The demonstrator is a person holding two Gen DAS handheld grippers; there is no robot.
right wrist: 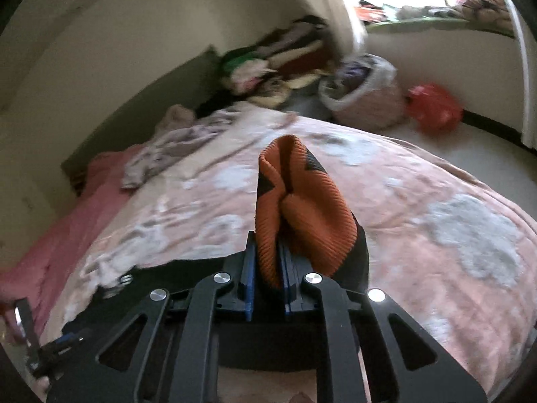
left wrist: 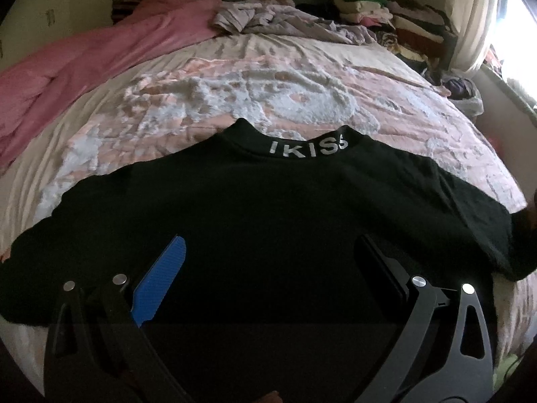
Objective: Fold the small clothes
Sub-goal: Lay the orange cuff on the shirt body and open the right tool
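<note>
While the black T-shirt (left wrist: 255,208) lies spread flat on the bed (left wrist: 302,100), neck pointing to the far side, we see the left gripper (left wrist: 268,258) hovering over its near half with the jaws spread wide. Its blue-padded finger (left wrist: 161,278) sits on the left and its black finger (left wrist: 379,265) on the right, and nothing is caught between them. White letters reading "IKISS" (left wrist: 308,147) run across the collar. Both sleeves reach out to the left and right across the pink and white floral bedspread.

From the right wrist view, we see the right gripper (right wrist: 268,268) with its jaws pressed together on an orange ribbed garment (right wrist: 298,208) with black markings, which stands up bunched above the fingertips. We cannot tell from this view what kind of garment it is. Below it, at the near left, a part of the black shirt shows on the bedspread.

On the far left of the bed lies a pink blanket (left wrist: 84,63), and next to it a crumpled lilac garment (left wrist: 278,16). A pile of clothes (left wrist: 396,20) sits at the far right corner. On the floor beyond the bed we see a basket of laundry (right wrist: 365,87) and, near it, a red bag (right wrist: 433,107).
</note>
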